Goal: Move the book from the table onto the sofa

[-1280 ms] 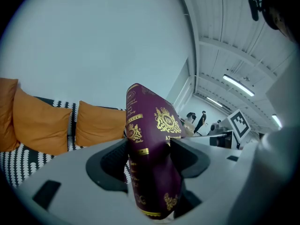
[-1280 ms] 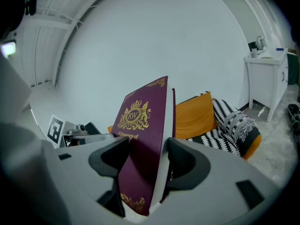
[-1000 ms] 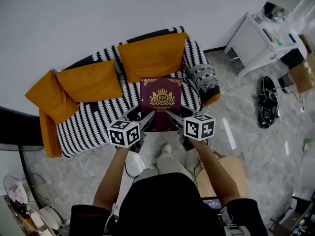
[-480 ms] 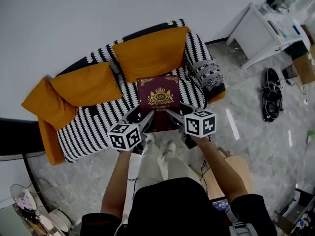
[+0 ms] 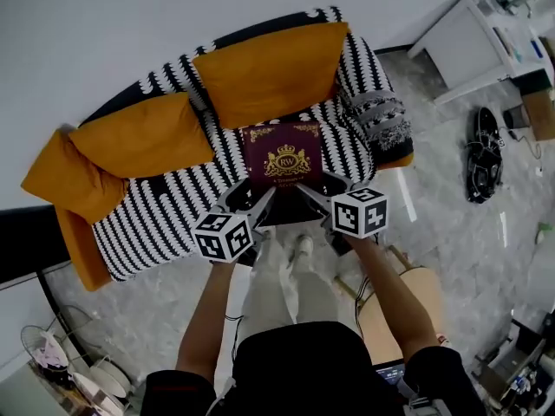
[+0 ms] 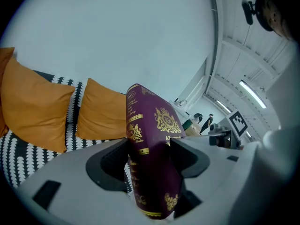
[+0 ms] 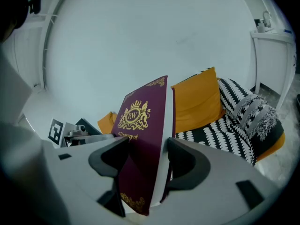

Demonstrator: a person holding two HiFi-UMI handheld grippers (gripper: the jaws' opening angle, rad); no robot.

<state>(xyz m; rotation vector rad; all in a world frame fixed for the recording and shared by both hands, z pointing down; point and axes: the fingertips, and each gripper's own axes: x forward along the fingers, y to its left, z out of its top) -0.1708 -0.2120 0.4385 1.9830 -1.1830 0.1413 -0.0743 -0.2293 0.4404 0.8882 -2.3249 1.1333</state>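
**Book** (image 5: 281,161): maroon hardback with a gold crest and gold lettering on the cover. It is held face up over the seat of the sofa, just in front of the cushion. Whether it already rests on the seat cannot be told.

**Left tool** (image 5: 260,201): clamped on the near left corner of the book. The gilt spine stands between its jaws, one pad on each cover.

**Right tool** (image 5: 308,195): clamped on the near right corner of the book. The white page edges show between its jaws.

**Sofa** (image 5: 156,219): orange, against the wall, with a black-and-white patterned throw over seat and back.

**Cushion** (image 5: 269,72): orange, leaning on the sofa back. Two more of the same stand to its left.

**Worktop** (image 5: 468,37): white, well apart from the sofa at the far right, with small items on it.

**Floor** (image 5: 451,232): grey, marbled.
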